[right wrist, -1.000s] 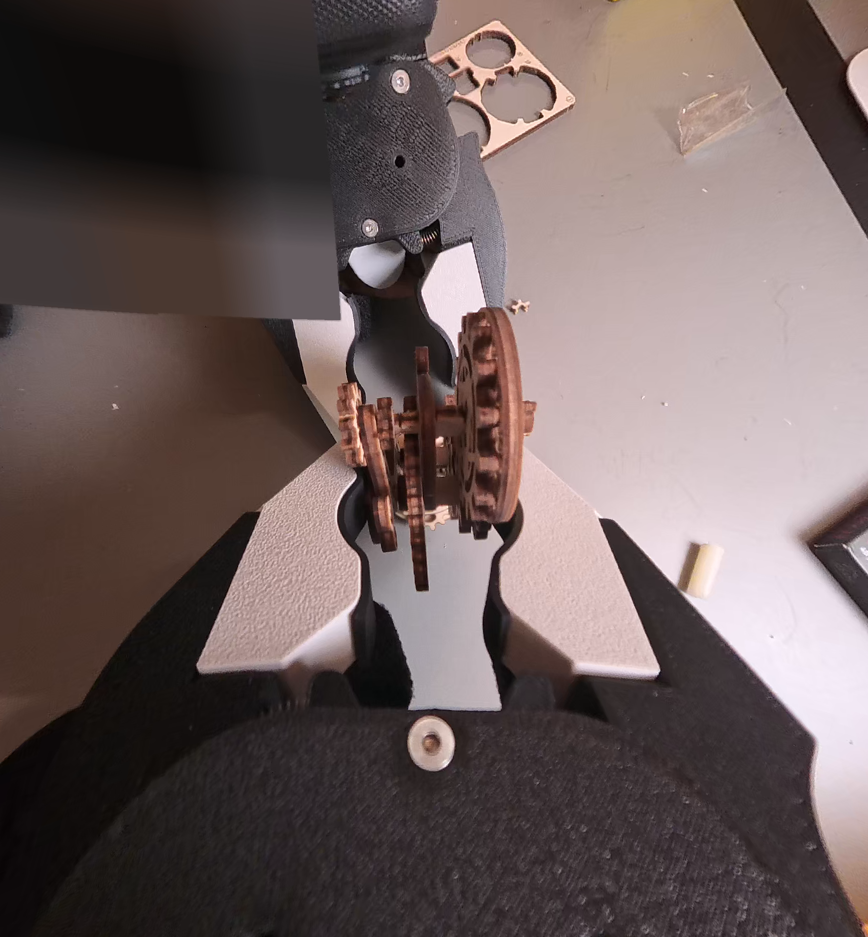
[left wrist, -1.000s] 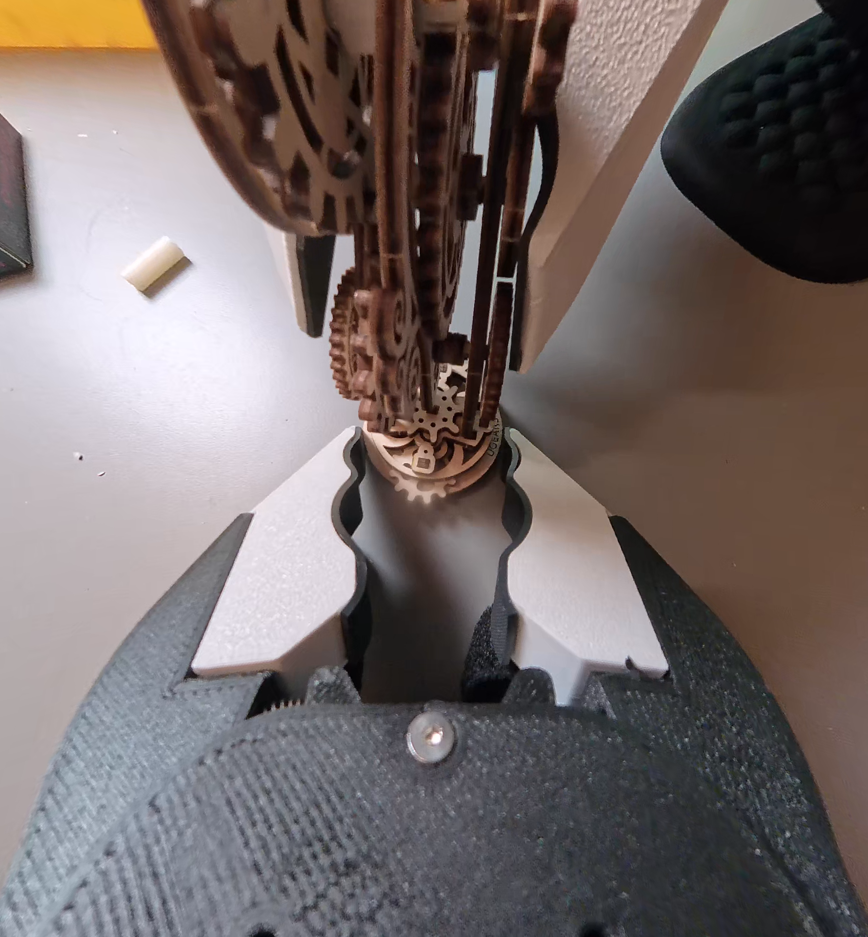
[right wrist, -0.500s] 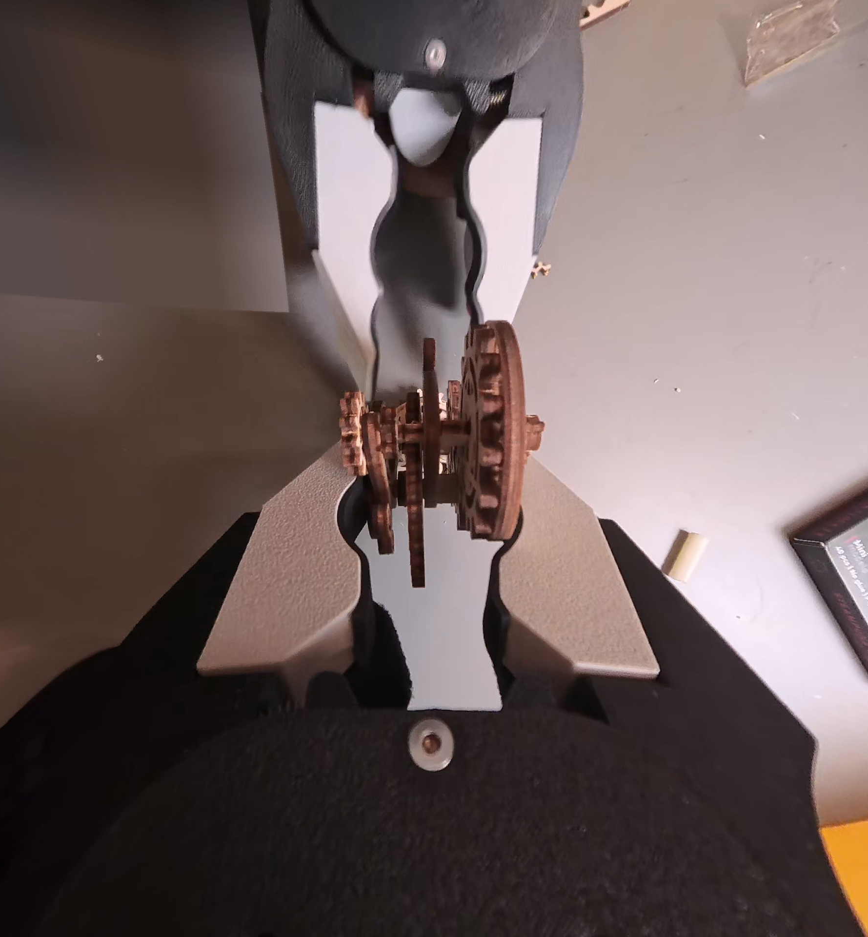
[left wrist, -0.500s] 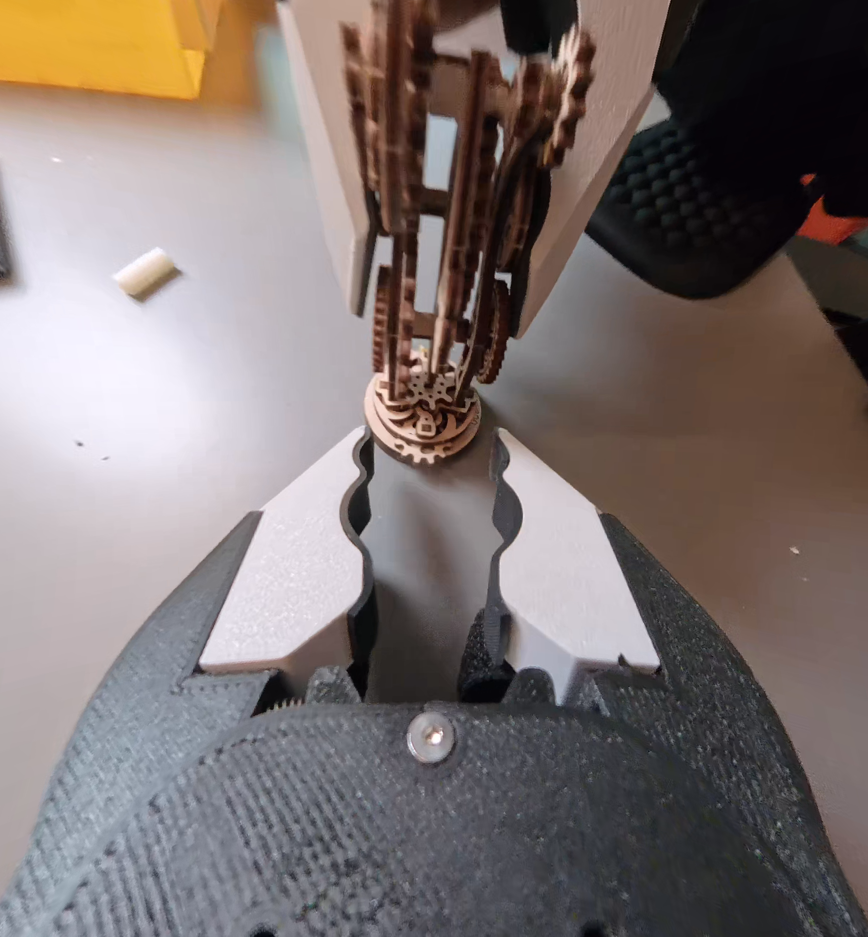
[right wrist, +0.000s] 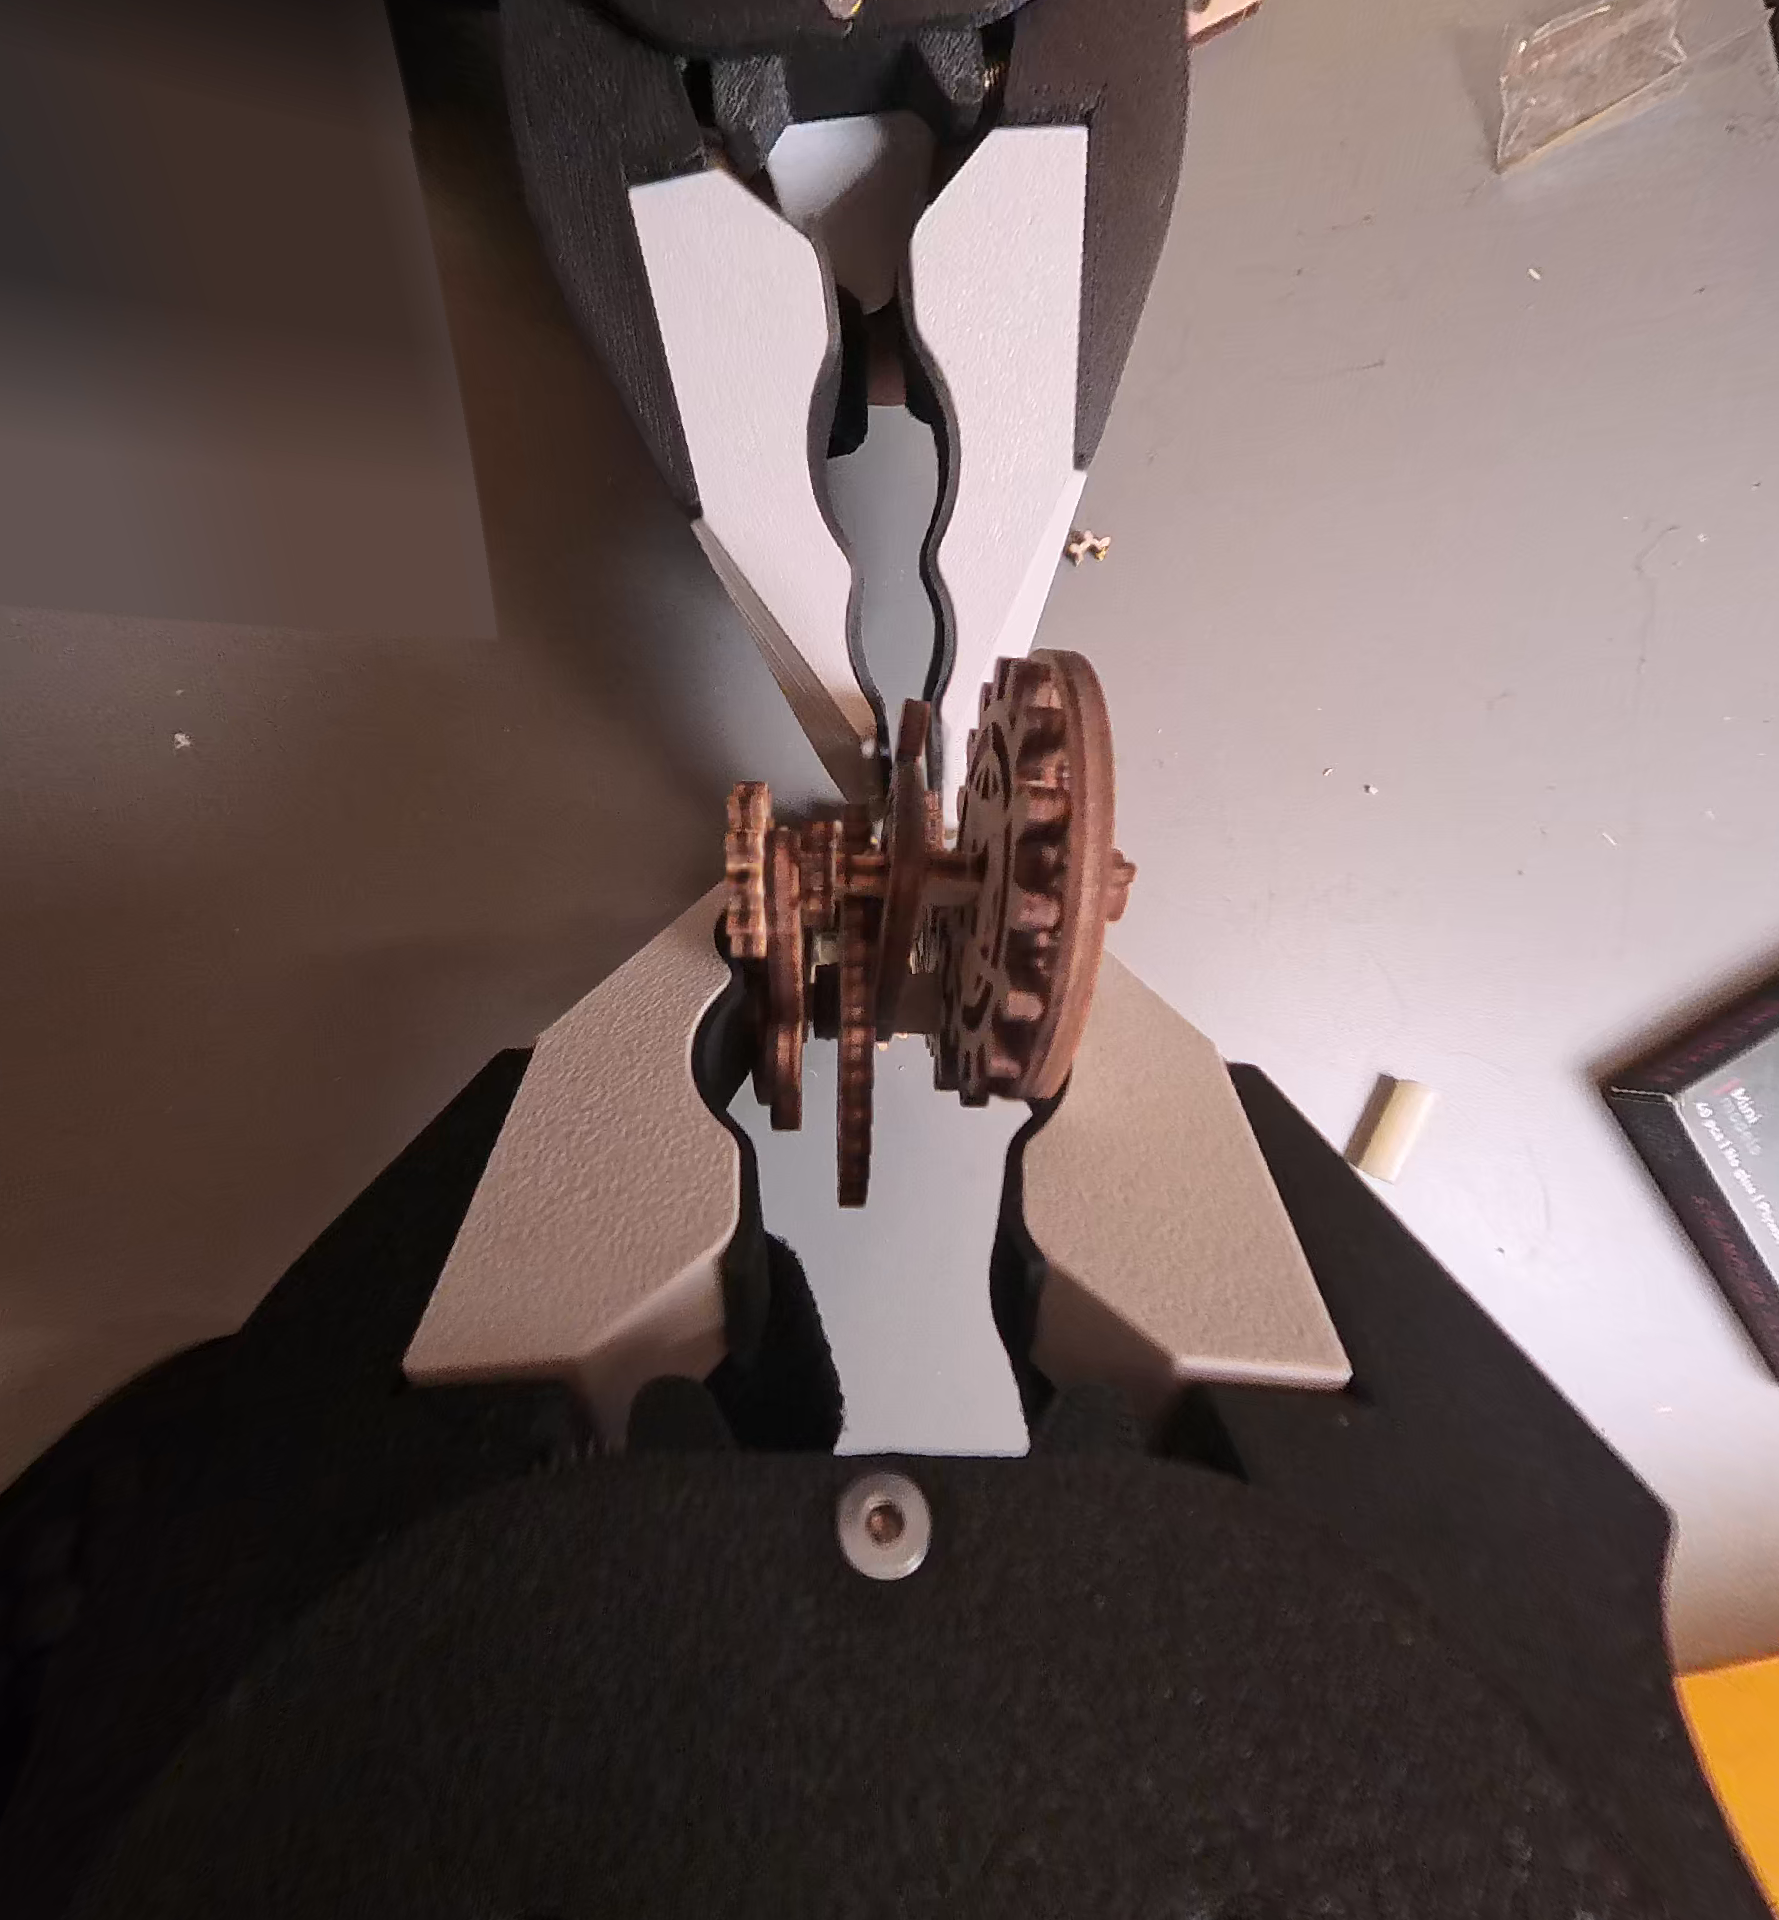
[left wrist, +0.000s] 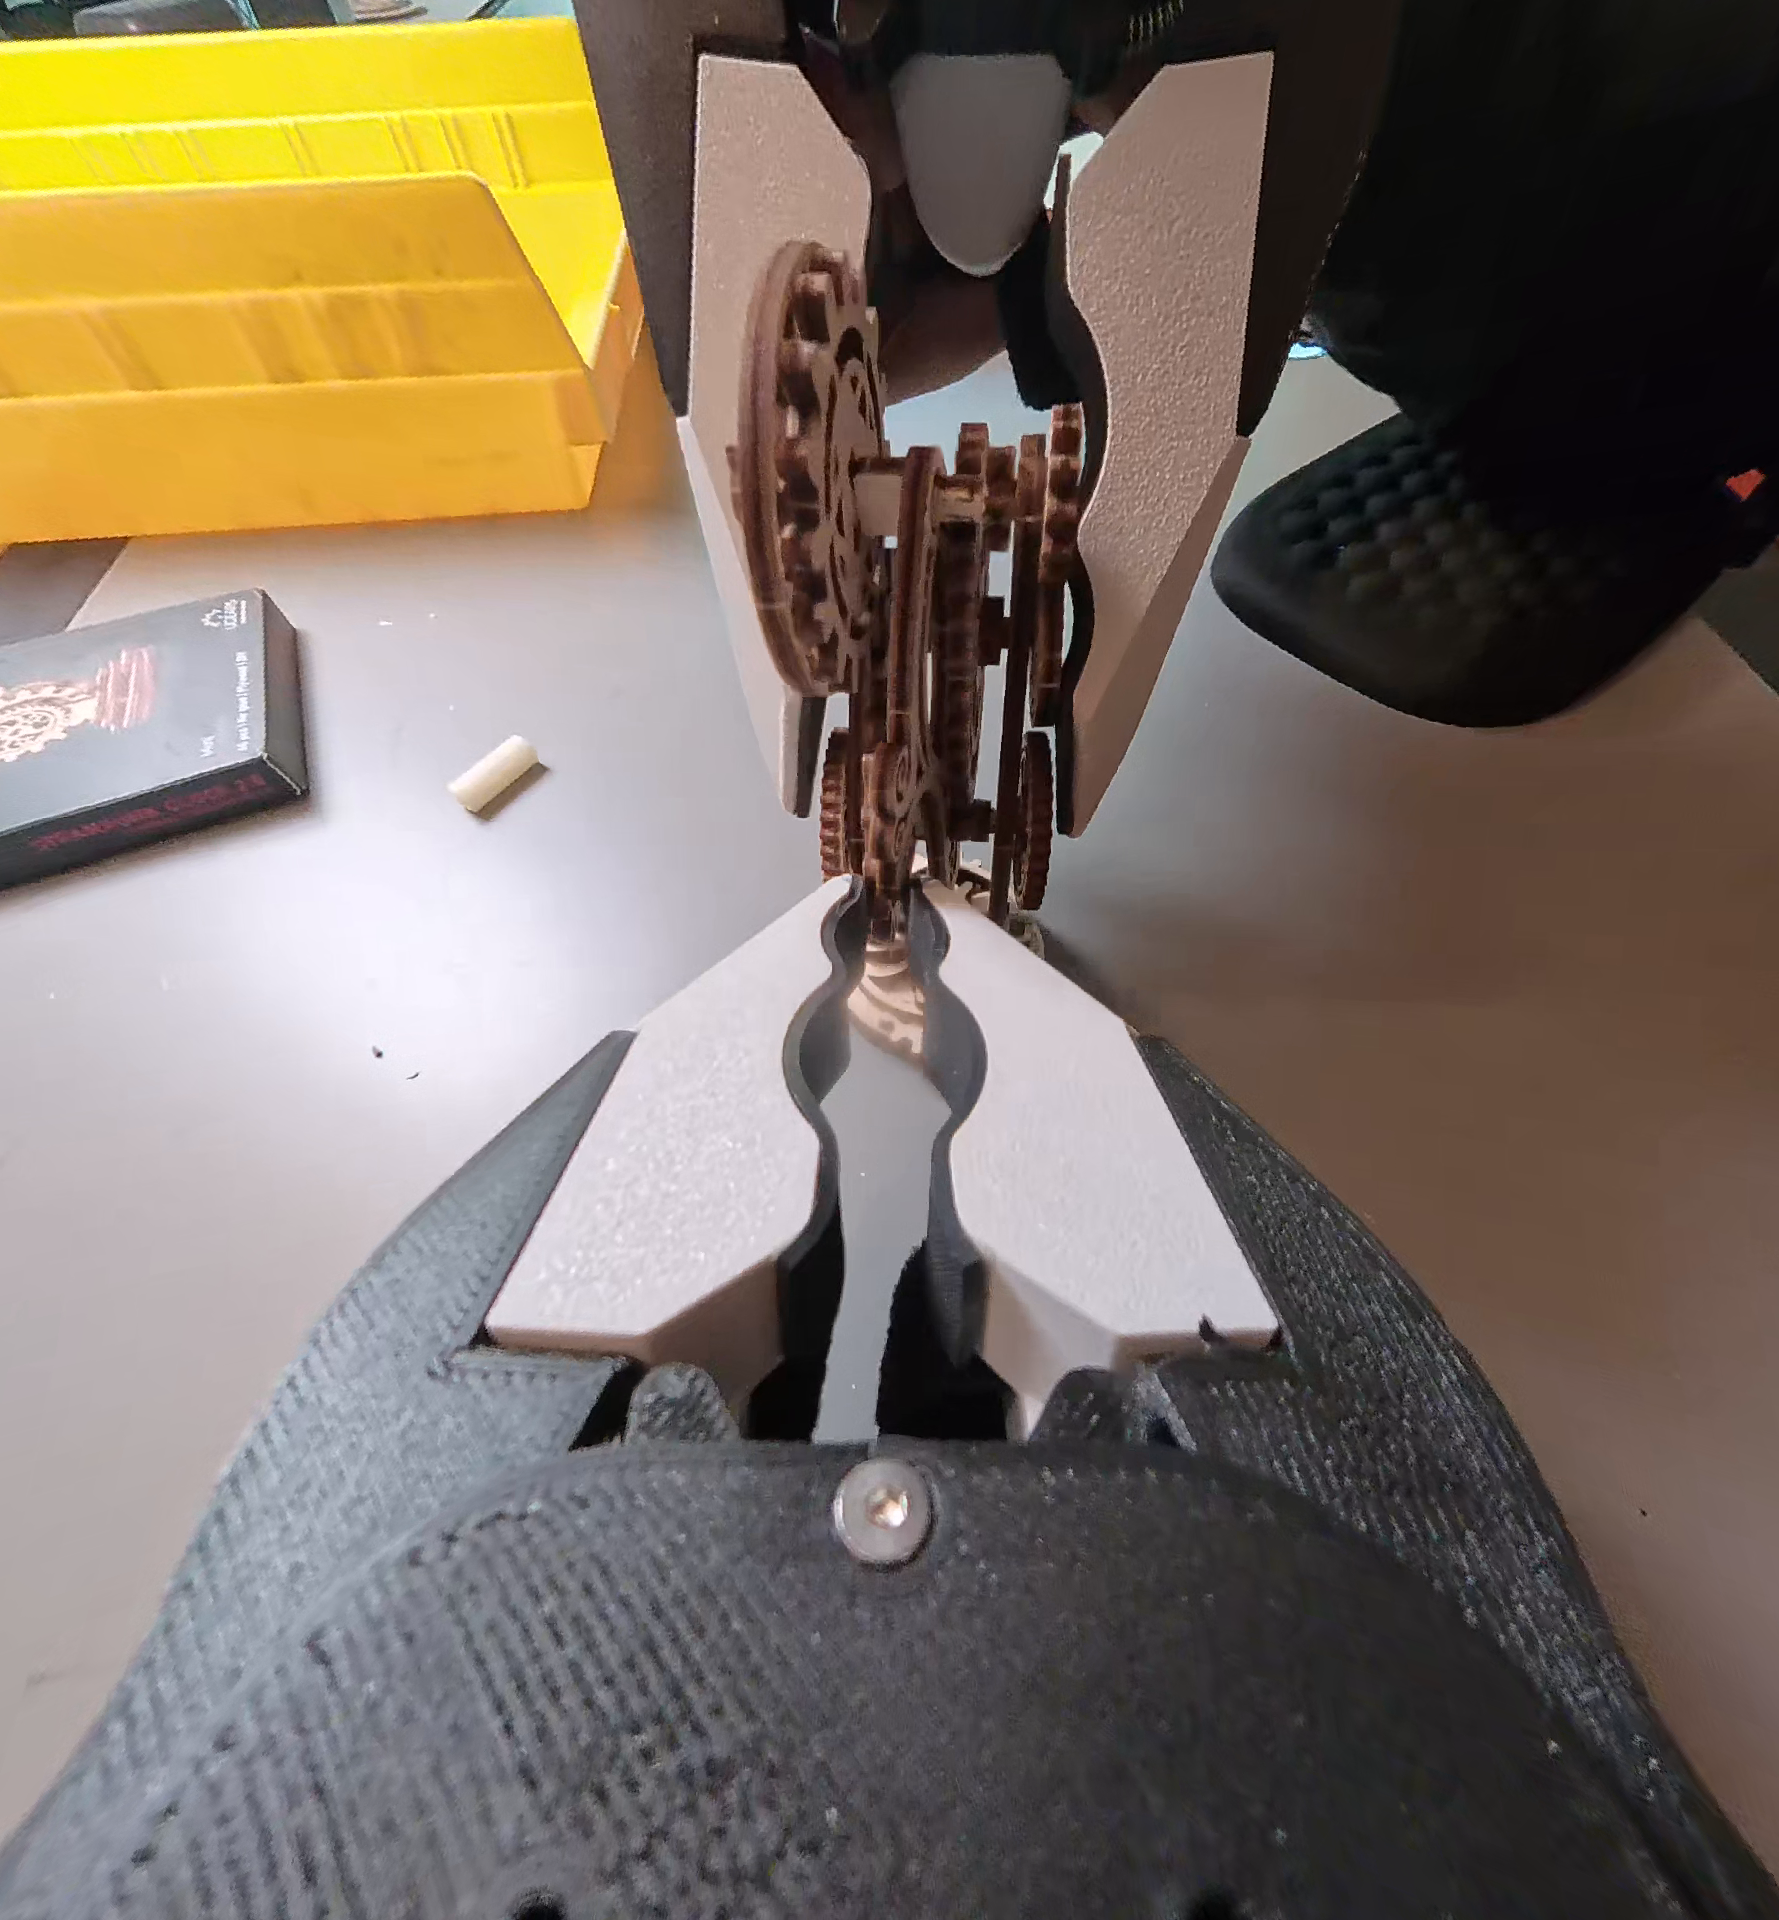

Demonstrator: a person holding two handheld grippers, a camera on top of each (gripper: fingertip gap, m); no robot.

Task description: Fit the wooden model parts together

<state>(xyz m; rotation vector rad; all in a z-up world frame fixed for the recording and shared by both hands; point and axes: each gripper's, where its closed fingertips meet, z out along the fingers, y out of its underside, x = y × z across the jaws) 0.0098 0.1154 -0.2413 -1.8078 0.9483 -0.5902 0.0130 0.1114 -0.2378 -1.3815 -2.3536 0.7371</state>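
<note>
The wooden gear model (right wrist: 1010,883) is a stack of brown toothed wheels and thin plates on an axle. My right gripper (right wrist: 906,966) is shut on it across its width, one pad on each outer wheel. In the left wrist view the model (left wrist: 916,623) hangs between the right gripper's (left wrist: 937,800) white fingers. My left gripper (left wrist: 885,914) is shut on the edge of one thin middle plate of the model. The right wrist view shows the left gripper (right wrist: 906,738) pinching that plate from the far side. A pale round wooden disc (left wrist: 890,1003) shows under the model, between my left fingers.
Grey table (left wrist: 241,1143). Yellow bins (left wrist: 241,312) stand at the back left. A black box (left wrist: 106,727) and a small white cylinder (left wrist: 497,774) lie nearby. A black mesh chair seat (left wrist: 1487,582) is on the right. A tiny wooden bit (right wrist: 1087,542) and a clear bag (right wrist: 1581,83) lie farther off.
My left gripper's jaws have gone from wide open to shut on a thin plate of the model. My right gripper has kept its hold on the model.
</note>
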